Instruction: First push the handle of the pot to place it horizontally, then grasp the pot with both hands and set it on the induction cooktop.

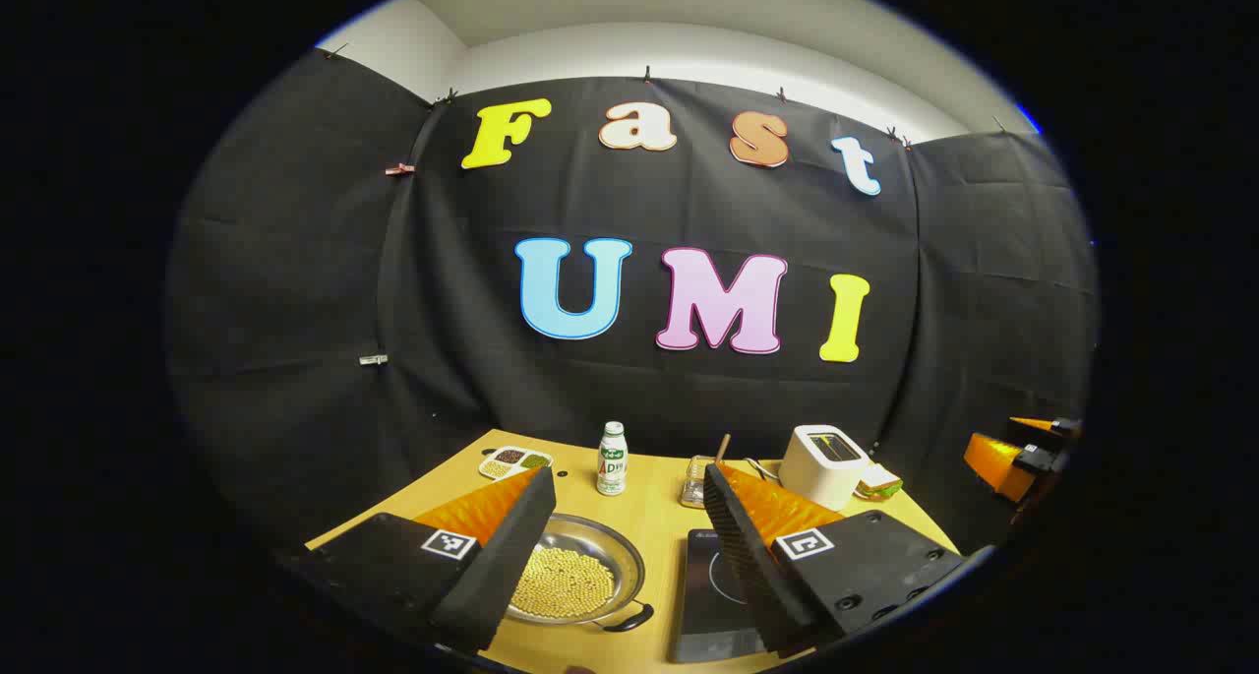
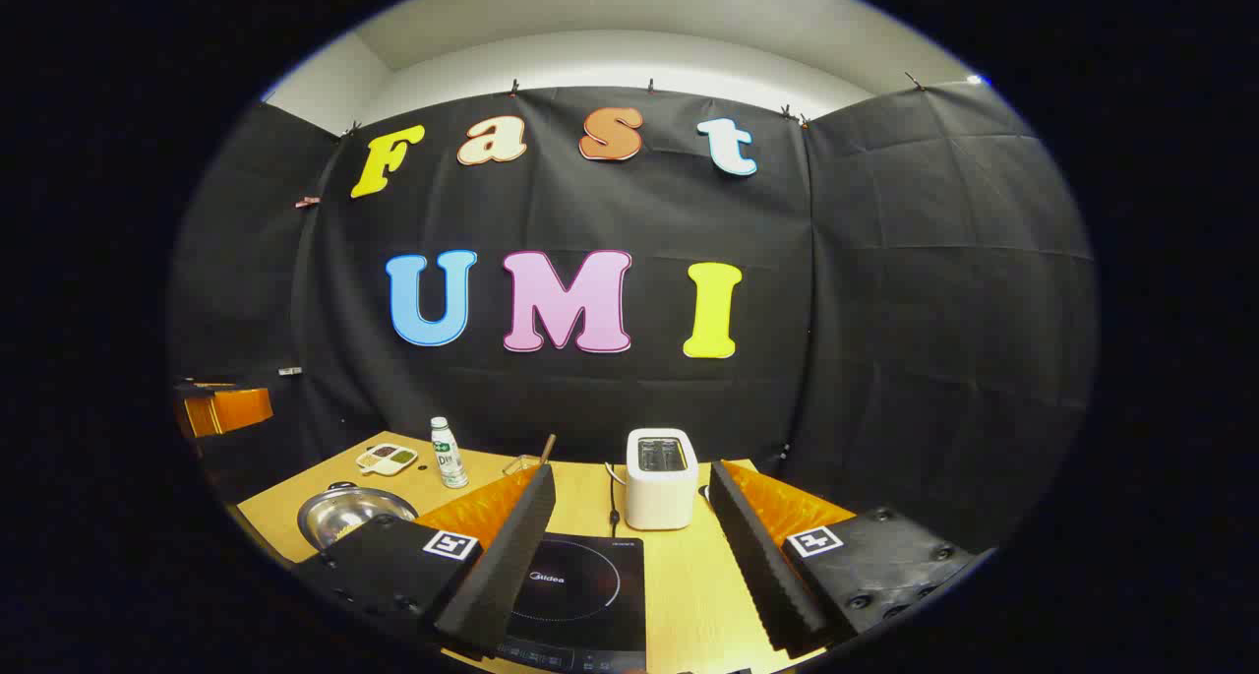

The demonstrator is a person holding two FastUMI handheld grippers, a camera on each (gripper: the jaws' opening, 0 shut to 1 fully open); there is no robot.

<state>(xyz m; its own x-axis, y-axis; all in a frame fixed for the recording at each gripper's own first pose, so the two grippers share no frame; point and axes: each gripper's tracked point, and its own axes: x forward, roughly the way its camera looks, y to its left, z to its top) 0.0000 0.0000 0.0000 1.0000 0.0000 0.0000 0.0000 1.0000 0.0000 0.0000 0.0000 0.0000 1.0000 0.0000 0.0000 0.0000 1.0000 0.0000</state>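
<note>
Pot (image 1: 578, 581), lower centre of the left gripper view beside the cooktop (image 1: 713, 595), is untouched; both grippers (image 1: 629, 556) (image 2: 629, 566) are held agape; handle (image 1: 629, 618) push is judged next.

A light wooden table (image 2: 679, 576) is carrying everything — a shallow round steel pot (image 1: 580, 576) of small yellow beans is sitting at 9 o'clock of the flat black induction cooktop (image 2: 580, 585). At the cooktop's 12 o'clock a white boxy toaster (image 2: 661, 477) is standing; a white plastic bottle (image 1: 612, 459) and a divided white dish (image 1: 513, 460) are lying toward 10 o'clock.
</note>
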